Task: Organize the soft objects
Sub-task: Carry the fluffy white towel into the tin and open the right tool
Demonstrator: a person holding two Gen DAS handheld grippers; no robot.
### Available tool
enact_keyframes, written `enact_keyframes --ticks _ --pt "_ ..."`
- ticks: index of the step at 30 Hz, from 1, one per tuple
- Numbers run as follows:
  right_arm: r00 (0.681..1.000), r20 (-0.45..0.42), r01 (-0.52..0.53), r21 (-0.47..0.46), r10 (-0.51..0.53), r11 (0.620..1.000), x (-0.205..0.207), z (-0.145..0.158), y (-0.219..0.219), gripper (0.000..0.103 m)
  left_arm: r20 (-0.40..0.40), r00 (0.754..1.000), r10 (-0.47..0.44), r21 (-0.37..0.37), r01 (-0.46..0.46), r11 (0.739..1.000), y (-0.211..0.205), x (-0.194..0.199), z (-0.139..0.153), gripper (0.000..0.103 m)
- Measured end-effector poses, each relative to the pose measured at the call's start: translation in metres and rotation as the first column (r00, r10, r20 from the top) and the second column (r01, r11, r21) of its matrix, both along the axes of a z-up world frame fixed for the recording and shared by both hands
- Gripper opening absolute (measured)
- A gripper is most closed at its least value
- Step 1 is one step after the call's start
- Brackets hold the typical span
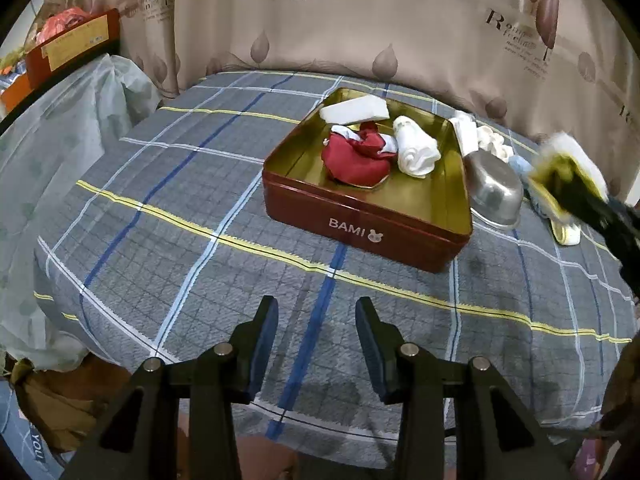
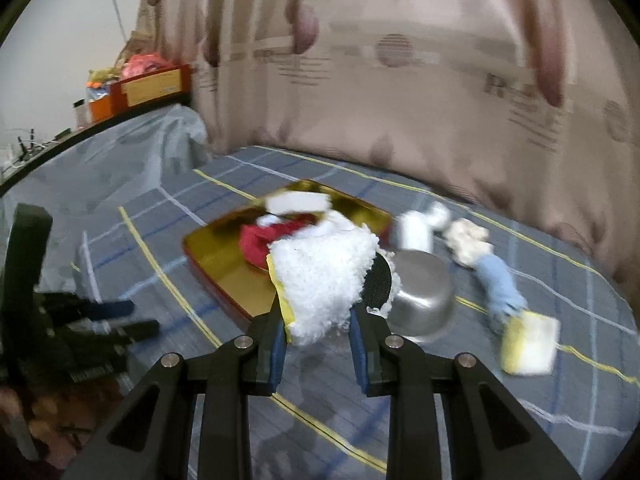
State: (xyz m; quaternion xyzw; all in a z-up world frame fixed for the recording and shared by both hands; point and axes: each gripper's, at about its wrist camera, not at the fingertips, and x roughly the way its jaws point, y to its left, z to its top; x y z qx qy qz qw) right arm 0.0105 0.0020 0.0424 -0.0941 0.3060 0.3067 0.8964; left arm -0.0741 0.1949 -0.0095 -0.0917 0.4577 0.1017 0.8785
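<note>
A red "BAMI" tin [image 1: 360,220] with a gold inside lies on the plaid bedcover. It holds a red cloth pouch [image 1: 352,156], a rolled white towel [image 1: 416,148] and a white block [image 1: 354,110]. My left gripper [image 1: 316,320] hovers in front of the tin, open and empty. My right gripper [image 2: 318,320] is shut on a fluffy white pad [image 2: 324,276] with a yellow edge and a black round patch, held in the air right of the tin [image 2: 216,256]. In the left wrist view that pad [image 1: 568,156] is a blur at the right edge.
A steel bowl [image 2: 424,292] lies tipped beside the tin. A blue cloth [image 2: 498,280], a yellow and white sponge [image 2: 528,344] and cream and white lumps [image 2: 466,240] lie further right. A patterned curtain [image 1: 360,20] hangs behind, and a plastic-covered heap [image 1: 60,140] is at left.
</note>
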Motion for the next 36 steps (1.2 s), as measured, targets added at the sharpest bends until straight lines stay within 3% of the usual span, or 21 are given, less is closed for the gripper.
enact_keyframes --ticks 7,17,35,36 --pt "0.995 -0.055 -0.081 0.001 0.081 0.997 0.022 -0.007 0.062 0.026 -0.009 0.999 0.042 0.019 -0.042 0.999 0.011 0.003 0.000 0.041" --pt "0.983 -0.144 -0.118 -0.030 0.112 0.993 0.048 -0.028 0.116 0.027 -0.055 0.989 0.140 -0.035 -0.142 0.989 0.040 0.003 -0.007 0.041" --pt "0.967 -0.179 -0.212 -0.182 0.179 0.960 0.066 -0.055 0.178 0.032 -0.057 0.979 0.194 -0.054 -0.197 0.979 0.056 -0.001 -0.006 0.041" --pt "0.967 -0.175 -0.217 -0.188 0.184 0.958 0.065 -0.056 0.180 0.035 -0.054 0.979 0.194 -0.047 -0.197 0.979 0.055 -0.001 -0.006 0.041"
